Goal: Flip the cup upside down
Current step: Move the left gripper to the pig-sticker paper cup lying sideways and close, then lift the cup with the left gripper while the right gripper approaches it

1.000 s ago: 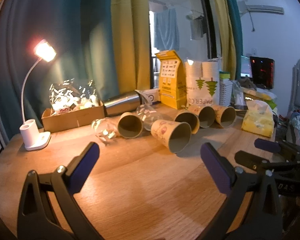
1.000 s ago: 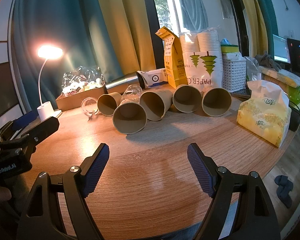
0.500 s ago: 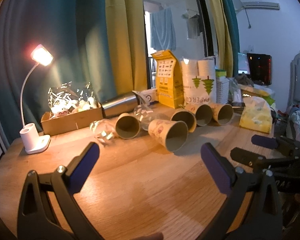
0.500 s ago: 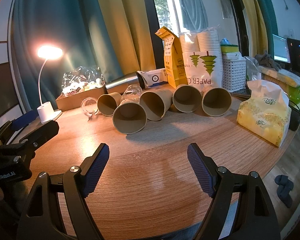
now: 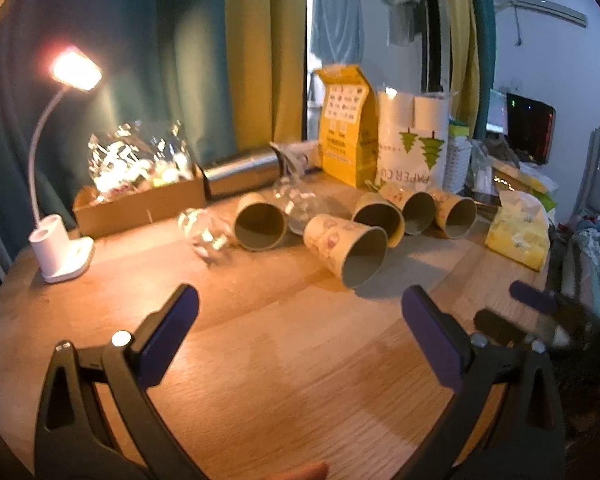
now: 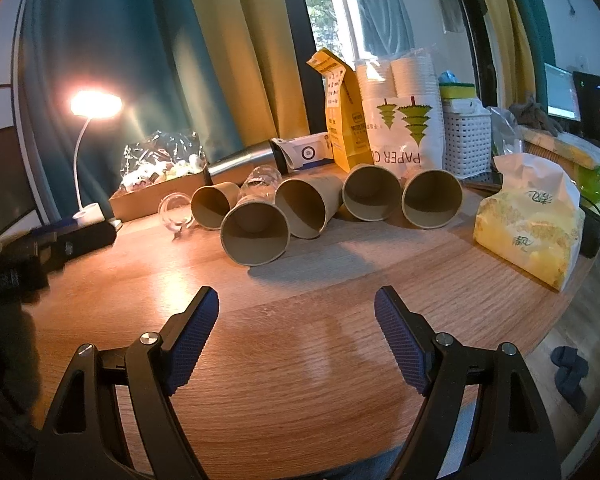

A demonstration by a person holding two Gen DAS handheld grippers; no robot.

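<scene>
Several brown paper cups lie on their sides on the wooden table (image 6: 300, 360), mouths toward me. The nearest cup (image 6: 255, 233) also shows in the left wrist view (image 5: 346, 250), ahead of the fingers. A clear plastic cup (image 5: 202, 230) lies at the left of the row, another (image 6: 260, 180) behind it. My left gripper (image 5: 300, 320) is open and empty above the table, short of the cups. My right gripper (image 6: 296, 312) is open and empty, facing the nearest cup. Each gripper appears at the edge of the other's view.
A lit white desk lamp (image 5: 60, 252) stands at the left. A cardboard box (image 5: 140, 208), a steel flask (image 5: 240, 172), a yellow carton (image 6: 342, 120) and a sleeve of stacked paper cups (image 6: 400, 112) line the back. A tissue pack (image 6: 528, 224) sits at the right.
My left gripper has moved forward and tilted, so the cups look closer and the view is blurred. My right gripper has hardly moved.
</scene>
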